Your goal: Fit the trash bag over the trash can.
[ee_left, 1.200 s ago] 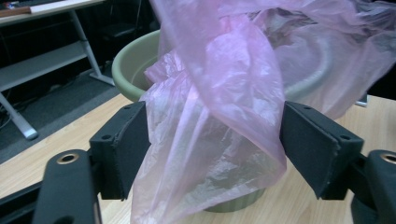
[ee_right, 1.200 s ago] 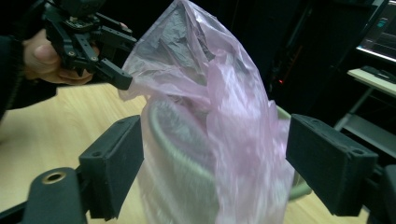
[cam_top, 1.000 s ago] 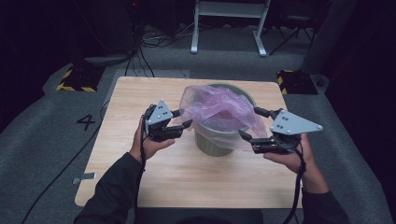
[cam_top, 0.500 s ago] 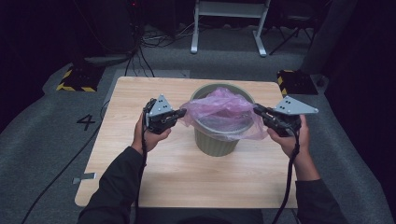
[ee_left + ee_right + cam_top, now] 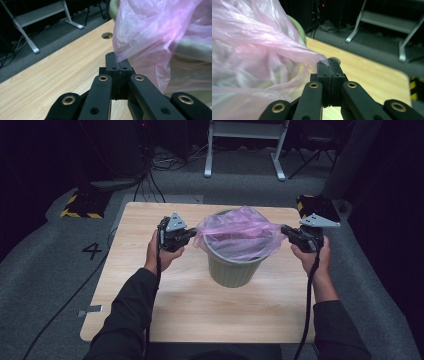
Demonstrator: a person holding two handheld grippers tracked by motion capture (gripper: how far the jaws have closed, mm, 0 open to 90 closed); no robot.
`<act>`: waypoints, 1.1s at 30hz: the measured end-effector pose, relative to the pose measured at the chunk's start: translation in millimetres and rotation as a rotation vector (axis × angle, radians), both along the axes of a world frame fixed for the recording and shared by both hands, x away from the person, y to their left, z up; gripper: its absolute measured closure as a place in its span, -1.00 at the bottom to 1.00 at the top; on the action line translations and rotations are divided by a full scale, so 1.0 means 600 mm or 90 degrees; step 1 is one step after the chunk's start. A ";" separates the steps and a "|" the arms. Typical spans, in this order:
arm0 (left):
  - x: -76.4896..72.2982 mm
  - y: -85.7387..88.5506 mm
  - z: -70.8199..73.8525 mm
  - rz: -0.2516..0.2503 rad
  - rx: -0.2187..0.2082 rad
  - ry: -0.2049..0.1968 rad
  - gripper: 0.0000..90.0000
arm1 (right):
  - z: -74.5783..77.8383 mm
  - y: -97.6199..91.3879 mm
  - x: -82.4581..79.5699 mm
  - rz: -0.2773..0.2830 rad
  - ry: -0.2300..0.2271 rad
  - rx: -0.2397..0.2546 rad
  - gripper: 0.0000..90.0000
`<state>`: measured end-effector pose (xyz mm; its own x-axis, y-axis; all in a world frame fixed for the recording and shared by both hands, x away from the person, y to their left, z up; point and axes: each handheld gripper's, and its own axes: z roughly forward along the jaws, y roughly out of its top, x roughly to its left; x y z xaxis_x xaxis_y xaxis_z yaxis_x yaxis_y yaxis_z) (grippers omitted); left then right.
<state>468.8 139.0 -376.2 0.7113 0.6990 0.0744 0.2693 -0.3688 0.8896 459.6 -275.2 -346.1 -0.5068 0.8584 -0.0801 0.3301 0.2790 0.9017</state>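
Pink, thin plastic bag [image 5: 240, 234] drapes over the round green bin [image 5: 234, 270] mid-table, a gripper either side. Left gripper [image 5: 119, 65] clamps its edge, jaws just closed; right gripper [image 5: 329, 65] likewise pinches a corner (film stretched taut).

**Both tools clamped, arms spread wide**

The person's forearms, in dark sleeves, come up from the near edge and angle apart. The left hand [image 5: 161, 254] carries the left tool [image 5: 194, 234] level, its tip pointing inward to the right; its jaws are pressed together on a pinch of thin pink film. The right hand [image 5: 314, 256] bears the right tool [image 5: 284, 229] opposite, pointing inward to the left, jaws likewise closed tight on the film's edge. A cable trails down each forearm.
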 end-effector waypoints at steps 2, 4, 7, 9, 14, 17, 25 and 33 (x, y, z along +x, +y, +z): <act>0.010 -0.001 -0.005 0.002 -0.001 0.013 1.00 | -0.011 -0.008 0.013 -0.002 0.030 0.016 0.99; 0.020 -0.003 -0.011 0.000 -0.003 0.031 1.00 | -0.018 -0.012 0.020 -0.009 0.044 0.021 1.00; 0.030 -0.011 -0.019 0.001 -0.001 0.045 1.00 | -0.028 -0.012 0.028 -0.001 0.063 0.023 1.00; 0.035 -0.017 -0.023 0.003 0.003 0.049 1.00 | -0.036 -0.008 0.032 0.003 0.074 0.018 1.00; 0.036 -0.026 -0.029 0.013 0.006 0.049 0.95 | -0.046 -0.004 0.030 0.018 0.081 0.020 1.00; 0.024 -0.021 -0.026 0.035 -0.005 0.041 0.27 | -0.046 -0.011 0.023 0.023 0.082 0.022 1.00; -0.057 0.026 -0.007 0.005 -0.063 -0.041 -0.47 | -0.045 -0.041 -0.011 0.036 0.068 0.041 1.00; -0.144 0.013 0.003 -0.087 -0.072 -0.071 -0.59 | -0.033 -0.046 -0.050 0.069 0.050 0.029 0.97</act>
<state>382.4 146.6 -374.2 0.7922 0.6043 0.0853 0.1204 -0.2917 0.9489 429.6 -302.6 -366.0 -0.5995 0.8004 0.0017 0.3706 0.2758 0.8869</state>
